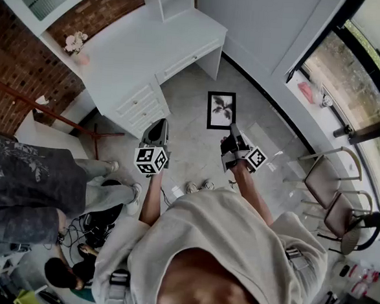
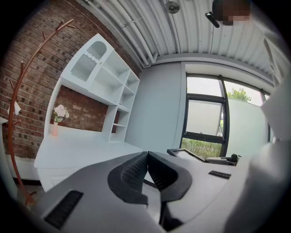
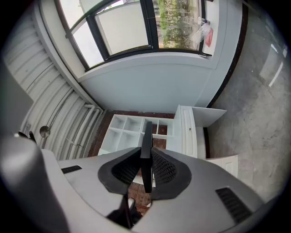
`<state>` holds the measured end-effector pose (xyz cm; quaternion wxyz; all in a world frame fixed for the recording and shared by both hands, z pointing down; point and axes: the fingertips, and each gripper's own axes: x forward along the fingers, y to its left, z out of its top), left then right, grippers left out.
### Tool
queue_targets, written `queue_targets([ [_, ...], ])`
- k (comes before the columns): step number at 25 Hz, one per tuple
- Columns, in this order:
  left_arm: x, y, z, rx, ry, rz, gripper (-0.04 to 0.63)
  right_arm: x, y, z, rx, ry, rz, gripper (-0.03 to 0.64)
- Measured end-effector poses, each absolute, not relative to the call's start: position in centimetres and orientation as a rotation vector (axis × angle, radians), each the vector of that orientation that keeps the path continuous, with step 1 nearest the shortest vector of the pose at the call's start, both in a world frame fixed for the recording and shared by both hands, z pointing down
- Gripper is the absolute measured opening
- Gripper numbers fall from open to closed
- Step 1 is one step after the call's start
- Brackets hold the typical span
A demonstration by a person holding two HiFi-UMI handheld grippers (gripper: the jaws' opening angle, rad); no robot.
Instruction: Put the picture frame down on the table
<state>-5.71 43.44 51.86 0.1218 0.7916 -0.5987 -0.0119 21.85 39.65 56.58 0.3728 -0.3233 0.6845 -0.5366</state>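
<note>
- Right gripper [image 1: 230,138]: jaws closed part-way, pads pressed on the lower edge of the picture frame [image 1: 221,110]. In the right gripper view the frame [image 3: 146,136] stood edge-on between the two pads, which clamped it from either side.
- The frame extended from that gripper toward 12 o'clock in the head view, print facing up at us: a dark leafy sprig on white, with a black border. It was held in the air over the grey floor, apart from the white desk [image 1: 139,47].
- The desk lay at about 10 o'clock from the frame. On it we saw a pink vase of flowers [image 1: 75,48] near the brick wall, and a shelf unit at its back.
- Left gripper [image 1: 158,125]: at 9 o'clock from the right one and near it. In its own view the left gripper [image 2: 146,158] had its jaws together, with nothing between them.
- At 3 o'clock in that view we noted a flat dark-edged thing [image 2: 193,154], probably the frame, though the angle was poor.
- A second person [image 1: 32,182] stood at 8 o'clock in the head view.
</note>
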Motion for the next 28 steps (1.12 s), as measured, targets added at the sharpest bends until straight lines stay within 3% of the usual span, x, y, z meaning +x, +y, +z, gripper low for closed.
queue_targets([
  [28, -2.7, 43.3, 51.8, 2.302, -1.744, -0.032, 0.017, 24.6, 39.3, 57.0, -0.816, 1.706, -1.421, 0.086],
])
